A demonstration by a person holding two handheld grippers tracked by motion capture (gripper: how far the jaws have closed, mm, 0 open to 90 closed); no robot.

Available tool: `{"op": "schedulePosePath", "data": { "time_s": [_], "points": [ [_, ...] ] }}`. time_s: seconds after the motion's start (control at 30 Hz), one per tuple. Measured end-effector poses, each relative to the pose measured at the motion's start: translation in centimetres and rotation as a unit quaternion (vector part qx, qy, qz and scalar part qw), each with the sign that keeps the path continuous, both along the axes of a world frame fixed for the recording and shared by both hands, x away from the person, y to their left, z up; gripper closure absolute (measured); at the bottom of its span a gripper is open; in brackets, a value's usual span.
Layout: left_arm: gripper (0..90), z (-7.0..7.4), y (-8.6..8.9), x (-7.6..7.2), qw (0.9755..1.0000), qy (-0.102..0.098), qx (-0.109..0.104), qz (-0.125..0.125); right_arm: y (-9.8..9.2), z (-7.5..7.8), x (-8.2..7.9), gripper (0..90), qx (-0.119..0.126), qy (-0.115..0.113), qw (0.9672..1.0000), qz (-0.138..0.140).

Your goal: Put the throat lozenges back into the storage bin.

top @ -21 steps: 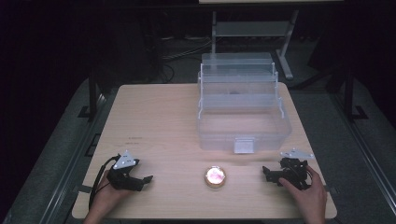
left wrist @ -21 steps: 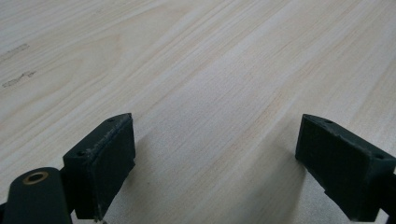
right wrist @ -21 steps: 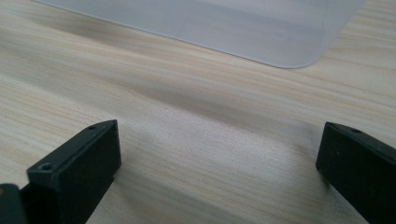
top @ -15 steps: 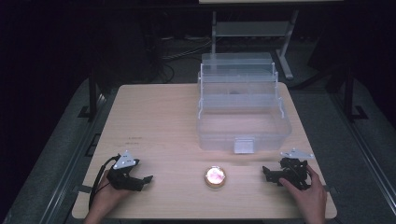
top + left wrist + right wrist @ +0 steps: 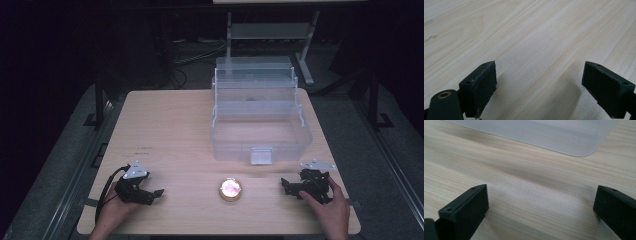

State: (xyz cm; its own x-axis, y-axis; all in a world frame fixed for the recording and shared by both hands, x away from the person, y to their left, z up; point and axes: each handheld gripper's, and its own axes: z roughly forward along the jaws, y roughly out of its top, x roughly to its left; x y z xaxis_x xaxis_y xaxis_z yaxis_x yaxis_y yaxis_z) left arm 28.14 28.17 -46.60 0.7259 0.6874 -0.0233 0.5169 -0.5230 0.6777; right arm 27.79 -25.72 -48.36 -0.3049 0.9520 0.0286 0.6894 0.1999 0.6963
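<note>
I'm resting both wide-open, empty grippers, left gripper [image 5: 155, 194] and right gripper [image 5: 286, 185], along the table's [image 5: 170, 130] near edge, flanking the round tin [image 5: 230, 189].

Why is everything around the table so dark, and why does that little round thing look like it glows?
High view: light falls on the wooden table alone, the floor around it nearly black; the small round object is overexposed, its detail washed out. Left gripper view: sharp wood grain, soft shadows beneath the left gripper. Right gripper view: the clear plastic box looks hazy, the right gripper slightly blurred.
</note>
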Motion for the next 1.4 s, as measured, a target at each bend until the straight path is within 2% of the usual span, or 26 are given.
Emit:
{"op": "schedulePosePath", "data": {
  "time_s": [0.37,0.83,1.4],
  "points": [
    [12.4,1.1,-1.1,0.1,0.9997,0.004,0.003,-0.024,0.0,0.0,0.0,0.0,-0.001,0.0,1.0,0.001],
    [12.3,2.4,-2.1,0.5,0.9991,0.004,0.012,-0.041,0.0,0.0,0.0,0.0,0.0,0.0,1.0,0.0],
    [11.7,3.3,-4.2,1.3,0.9969,0.025,0.02,-0.072,0.0,0.0,0.0,0.0,0.0,0.0,1.0,0.0]
  ]
}}
